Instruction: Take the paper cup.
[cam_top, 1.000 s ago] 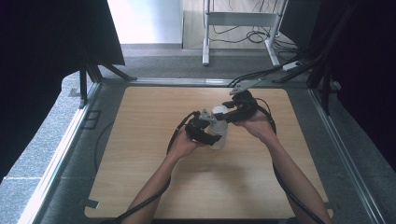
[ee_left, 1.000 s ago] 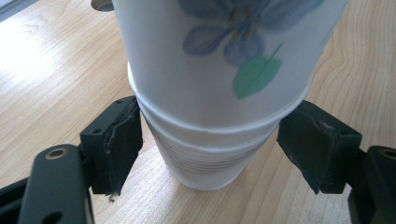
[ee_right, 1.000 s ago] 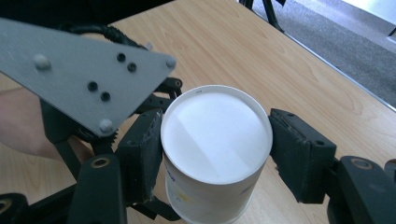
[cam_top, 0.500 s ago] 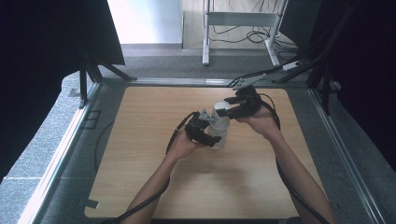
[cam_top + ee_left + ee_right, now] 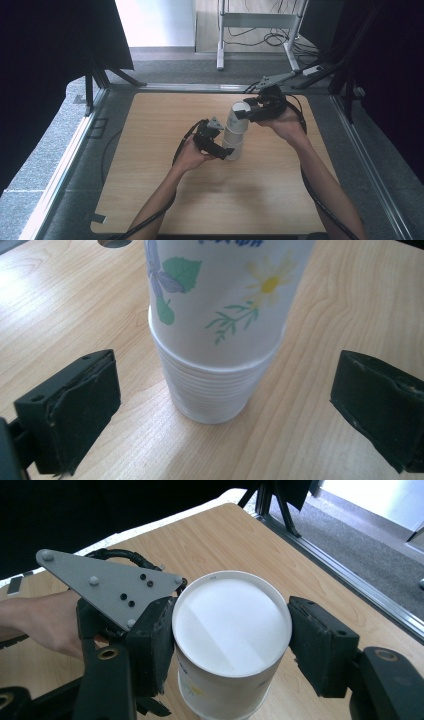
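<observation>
A stack of white paper cups stands upside down on the wooden table. Its packed rims show in the left gripper view. The flowered top cup is drawn partly up off the stack. My right gripper is shut on this cup near its white base, with a pad pressed on each side. My left gripper has just been opening. Its pads stand wide on either side of the stack's foot without touching it.
The left gripper's grey three-cornered plate and the hand behind it sit close to the lifted cup. A metal frame rims the table. Dark curtains hang left and right, and a white stand with cables is beyond the far edge.
The right gripper has risen with the top cup, so the cup column now looks taller. The left jaws have spread apart and let go of the lower stack.
</observation>
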The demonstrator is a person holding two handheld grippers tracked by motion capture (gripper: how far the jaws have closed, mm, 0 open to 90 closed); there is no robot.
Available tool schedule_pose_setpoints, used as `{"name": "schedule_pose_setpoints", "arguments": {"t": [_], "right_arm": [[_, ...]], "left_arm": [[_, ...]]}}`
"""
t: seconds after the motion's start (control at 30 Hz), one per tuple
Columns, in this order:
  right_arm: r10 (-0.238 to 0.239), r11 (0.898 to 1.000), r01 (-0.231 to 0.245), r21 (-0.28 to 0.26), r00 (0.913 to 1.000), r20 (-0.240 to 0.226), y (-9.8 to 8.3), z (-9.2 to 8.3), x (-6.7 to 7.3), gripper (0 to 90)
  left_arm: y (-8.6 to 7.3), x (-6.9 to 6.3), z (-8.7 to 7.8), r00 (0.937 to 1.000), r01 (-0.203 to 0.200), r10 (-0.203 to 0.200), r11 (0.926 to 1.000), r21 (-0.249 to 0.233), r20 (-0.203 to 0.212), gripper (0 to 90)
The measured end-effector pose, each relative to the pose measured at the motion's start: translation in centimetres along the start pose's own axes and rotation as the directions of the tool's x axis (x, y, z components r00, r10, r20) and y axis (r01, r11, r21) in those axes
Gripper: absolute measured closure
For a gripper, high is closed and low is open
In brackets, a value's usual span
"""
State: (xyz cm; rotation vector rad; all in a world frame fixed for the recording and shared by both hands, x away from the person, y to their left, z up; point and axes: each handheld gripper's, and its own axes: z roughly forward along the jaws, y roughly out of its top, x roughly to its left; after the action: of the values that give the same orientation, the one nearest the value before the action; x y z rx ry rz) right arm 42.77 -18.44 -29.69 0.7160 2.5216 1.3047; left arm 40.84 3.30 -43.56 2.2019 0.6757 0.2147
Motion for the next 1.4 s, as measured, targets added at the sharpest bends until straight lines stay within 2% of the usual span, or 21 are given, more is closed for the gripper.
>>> {"name": "schedule_pose_setpoints", "arguments": {"t": [0.23,0.53,0.67,0.87,1.13,1.4], "right_arm": [[-0.009,1.000,0.009,-0.012,0.9999,0.004,1.0,-1.8,0.6,37.6],[-0.025,1.000,0.025,-0.003,0.9997,0.001,1.1,-3.3,1.7,37.6],[-0.040,0.999,0.040,-0.006,0.9992,-0.004,0.5,-3.7,2.4,37.6],[-0.040,0.999,0.040,-0.021,0.9990,-0.017,-0.6,-4.2,3.1,37.6],[-0.046,0.999,0.045,-0.025,0.9982,-0.038,-2.2,-4.2,4.1,37.6],[-0.059,0.998,0.058,-0.022,0.9972,-0.046,-3.8,-4.0,4.9,37.7]], "left_arm": [[-0.1,-0.5,-1.0,0.9999,-0.011,0.011,0.9999,0.003,0.003,0.0],[-0.8,-1.1,-2.2,0.9994,-0.027,0.027,0.9995,-0.014,0.019,0.0],[-1.4,-1.3,-2.6,0.9992,-0.029,0.030,0.9994,-0.019,0.027,0.0],[-2.0,-1.7,-3.2,0.9982,-0.015,0.019,0.9984,-0.055,0.056,0.0],[-2.3,-3.1,-3.7,0.9954,-0.050,0.055,0.9962,-0.072,0.078,0.0],[-2.8,-4.2,-3.6,0.9932,-0.051,0.061,0.9938,-0.099,0.099,0.0]]}}
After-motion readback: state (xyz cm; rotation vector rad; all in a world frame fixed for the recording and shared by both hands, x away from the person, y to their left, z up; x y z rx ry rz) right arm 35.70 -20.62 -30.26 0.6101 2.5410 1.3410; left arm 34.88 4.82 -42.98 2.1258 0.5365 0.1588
